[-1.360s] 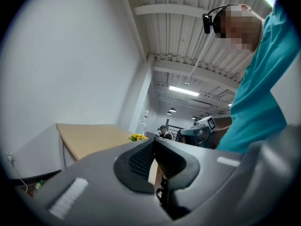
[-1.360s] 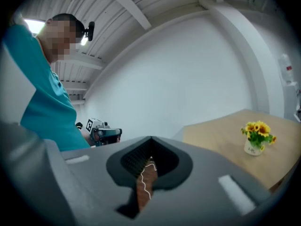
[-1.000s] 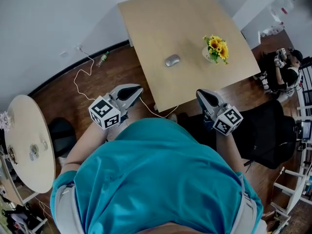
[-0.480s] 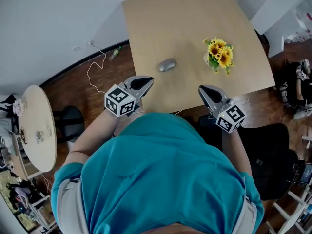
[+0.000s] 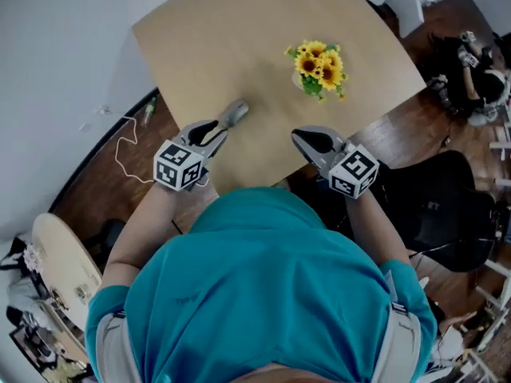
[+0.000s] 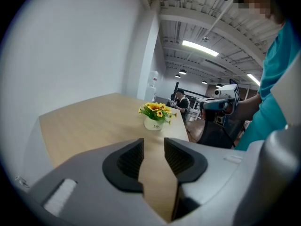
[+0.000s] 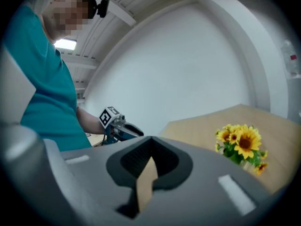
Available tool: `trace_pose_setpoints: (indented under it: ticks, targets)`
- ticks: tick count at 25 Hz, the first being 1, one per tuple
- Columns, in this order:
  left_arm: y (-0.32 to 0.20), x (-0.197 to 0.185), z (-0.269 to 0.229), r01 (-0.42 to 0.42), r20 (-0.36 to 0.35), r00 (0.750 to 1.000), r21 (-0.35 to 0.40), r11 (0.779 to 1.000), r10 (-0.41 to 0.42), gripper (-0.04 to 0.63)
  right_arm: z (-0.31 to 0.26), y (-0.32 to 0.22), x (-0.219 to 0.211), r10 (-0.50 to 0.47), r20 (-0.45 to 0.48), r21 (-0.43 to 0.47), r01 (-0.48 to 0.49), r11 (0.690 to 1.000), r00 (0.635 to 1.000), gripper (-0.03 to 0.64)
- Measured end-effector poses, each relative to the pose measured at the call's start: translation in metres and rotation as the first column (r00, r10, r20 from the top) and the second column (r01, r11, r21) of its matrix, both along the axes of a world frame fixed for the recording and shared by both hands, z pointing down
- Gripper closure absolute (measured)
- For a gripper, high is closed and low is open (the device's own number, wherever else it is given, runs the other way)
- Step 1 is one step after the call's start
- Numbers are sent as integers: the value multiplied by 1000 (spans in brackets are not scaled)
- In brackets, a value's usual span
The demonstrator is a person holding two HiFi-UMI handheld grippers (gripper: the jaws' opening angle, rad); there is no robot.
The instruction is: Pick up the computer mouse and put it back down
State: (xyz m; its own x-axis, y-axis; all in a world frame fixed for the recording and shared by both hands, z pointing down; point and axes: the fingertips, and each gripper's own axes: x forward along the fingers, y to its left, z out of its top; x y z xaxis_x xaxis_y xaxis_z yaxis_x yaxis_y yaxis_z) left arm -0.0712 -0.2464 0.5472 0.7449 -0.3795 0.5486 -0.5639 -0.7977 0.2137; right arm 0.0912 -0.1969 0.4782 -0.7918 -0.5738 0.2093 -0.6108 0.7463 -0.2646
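The left gripper [image 5: 217, 130] has come in from over the floor and now hangs above the table [image 5: 231, 38]. Its tips are just short of the computer mouse [image 5: 235, 113]. Its jaws, closed a second ago, have just been opening. In the left gripper view [image 6: 153, 143] they stand a modest way apart, with only bare tabletop between them and no mouse. From overhead I cannot tell whether the tips already touch the mouse's near end. The mouse itself has not shifted. It lies flat on the wood in the near-left part of the table, in from the left edge and from the edge closest to the person, and well apart from the pot of sunflowers [image 5: 317, 64]. The right gripper [image 5: 302, 138] has also moved up over the near edge, but its tips are pressed together on nothing [image 7: 150, 140]. It sits near the sunflowers rather than the mouse, so it looks like a bystander. All this reads as the end of the approach, with the pickup not yet begun and the left gripper the one chosen for it. The present gap looks narrow for a mouse taken across its width. A wider opening, then a further reach forward and down, would probably be needed before closing.
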Motion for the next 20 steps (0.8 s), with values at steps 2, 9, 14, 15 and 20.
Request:
trace_pose_setpoints:
  ticks: [2, 9, 14, 15, 20]
  targets:
    - [-9, 3, 12, -5, 22, 1000, -21, 1000, 5, 440, 4, -2, 3, 5, 8, -4, -5, 1000, 1000, 614]
    - [-33, 21, 81, -27, 202, 978, -128, 991, 53, 296, 12, 4, 28, 55, 17, -41, -55, 998, 998, 614]
    - [-58, 36, 139, -43, 335, 936, -193, 980, 107, 234, 25, -6, 23, 55, 0, -75, -54, 996, 999, 614]
    - [-62, 39, 145, -42, 364, 925, -197, 980, 113, 227, 26, -8, 23, 49, -2, -77, -49, 996, 999, 614]
    - [-72, 49, 186, -62, 490, 857, -213, 975, 162, 215, 30, -13, 29, 47, -4, -86, -47, 995, 999, 614]
